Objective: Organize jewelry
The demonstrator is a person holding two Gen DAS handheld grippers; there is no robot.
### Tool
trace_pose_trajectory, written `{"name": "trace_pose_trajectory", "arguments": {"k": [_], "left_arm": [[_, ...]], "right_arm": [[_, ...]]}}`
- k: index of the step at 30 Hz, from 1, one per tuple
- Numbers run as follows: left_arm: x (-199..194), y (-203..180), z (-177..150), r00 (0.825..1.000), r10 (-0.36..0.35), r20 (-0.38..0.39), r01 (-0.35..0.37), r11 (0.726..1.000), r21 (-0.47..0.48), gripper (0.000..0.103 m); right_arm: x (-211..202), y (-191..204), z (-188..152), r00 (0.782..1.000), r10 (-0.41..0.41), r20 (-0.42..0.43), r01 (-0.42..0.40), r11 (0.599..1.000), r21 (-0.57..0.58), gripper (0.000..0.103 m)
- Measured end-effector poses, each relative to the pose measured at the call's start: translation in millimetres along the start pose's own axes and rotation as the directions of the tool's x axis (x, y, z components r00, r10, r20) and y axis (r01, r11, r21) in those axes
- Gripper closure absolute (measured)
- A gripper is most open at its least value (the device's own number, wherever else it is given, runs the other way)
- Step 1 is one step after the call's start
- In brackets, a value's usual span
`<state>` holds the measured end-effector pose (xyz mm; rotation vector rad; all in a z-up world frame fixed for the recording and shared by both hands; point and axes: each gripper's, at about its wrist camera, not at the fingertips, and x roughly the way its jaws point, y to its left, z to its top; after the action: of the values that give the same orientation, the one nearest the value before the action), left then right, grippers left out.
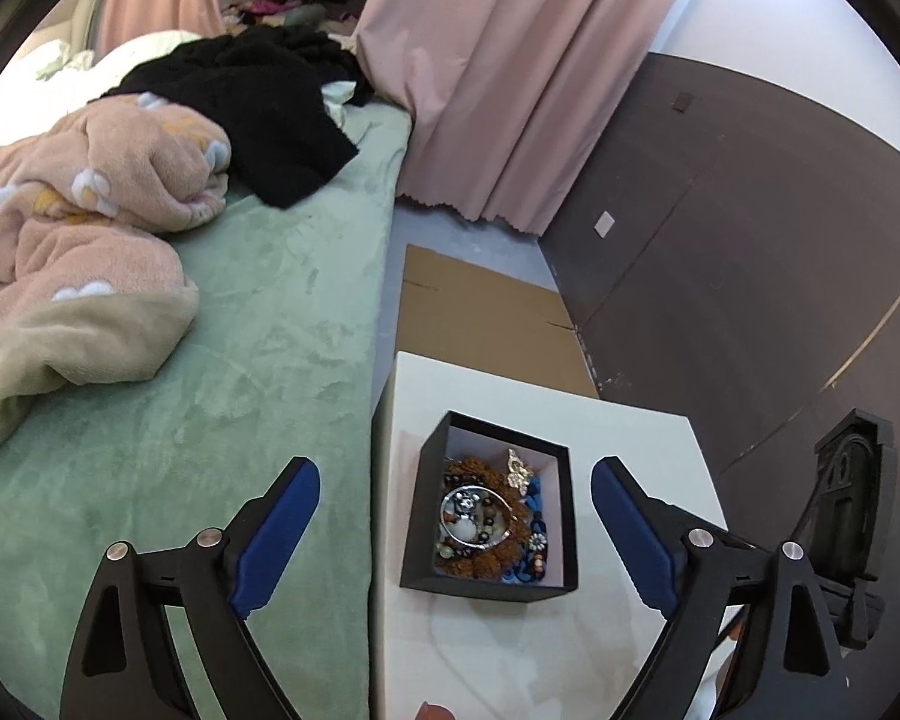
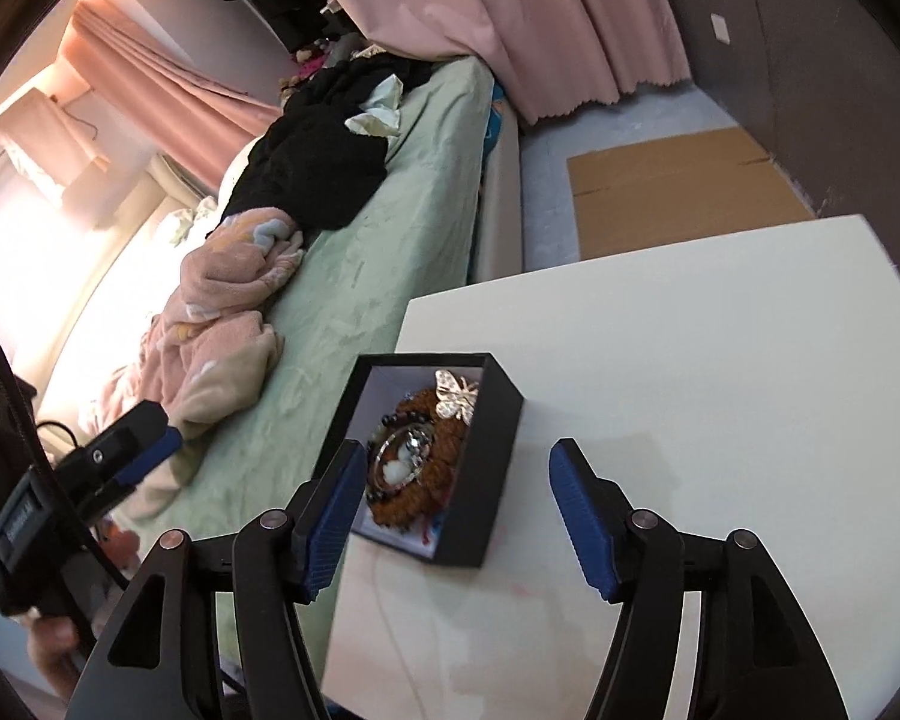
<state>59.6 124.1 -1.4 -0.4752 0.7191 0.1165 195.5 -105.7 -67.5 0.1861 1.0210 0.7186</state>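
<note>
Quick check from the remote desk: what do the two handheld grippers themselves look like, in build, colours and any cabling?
Both match: the left gripper and right gripper have black angular plastic linkage arms with round silver pivot pins and ribbed blue pads on the fingers. In the right wrist view, a black cable runs beside the left gripper's black body.

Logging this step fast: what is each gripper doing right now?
Left gripper: open, fingers wide apart, holding nothing.
Right gripper: open, fingers empty, near the black square jewelry box.
</note>
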Motion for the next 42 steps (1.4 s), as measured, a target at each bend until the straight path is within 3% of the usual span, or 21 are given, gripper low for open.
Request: {"name": "trace_pose_trajectory", "arguments": {"k": [3,8,10,14,19,29,35,42], "left_arm": [[-7,-7,-7,1.0,-0.001,0.006,0.001,1.0,0.022,0.009],[-21,-20,-20,0.999,0.004,0.033,-0.006,0.998,0.056,0.008],[-28,-27,-25,0.998,0.016,0.052,-0.02,0.996,0.083,0.006],[-41,-41,-35,0.996,0.008,0.084,-0.018,0.992,0.123,0.001],[-53,-56,-45,0.995,-0.006,0.1,-0.011,0.985,0.174,0.0],[-70,-83,-66,0.99,-0.033,0.134,-0.01,0.951,0.308,0.001],[-79,-86,-70,0.985,-0.067,0.159,0.014,0.95,0.311,0.001],[-87,-94,-74,0.981,-0.055,0.186,-0.015,0.933,0.358,0.001]], "right_arm": [[-14,-1,-7,1.0,-0.007,0.025,0.006,1.0,0.005,0.024],[-41,-3,-21,0.994,-0.079,0.075,0.079,0.997,0.008,0.02],[-50,-7,-27,0.993,-0.076,0.088,0.075,0.997,0.024,0.01],[-69,-13,-37,0.988,-0.096,0.123,0.092,0.995,0.044,0.009],[-85,-18,-47,0.979,-0.136,0.151,0.128,0.99,0.061,0.002],[-107,-9,-65,0.947,-0.235,0.219,0.236,0.971,0.024,0.001],[-126,-7,-77,0.922,-0.271,0.275,0.272,0.962,0.035,0.0],[-146,-10,-84,0.903,-0.281,0.324,0.267,0.96,0.089,0.0]]}}
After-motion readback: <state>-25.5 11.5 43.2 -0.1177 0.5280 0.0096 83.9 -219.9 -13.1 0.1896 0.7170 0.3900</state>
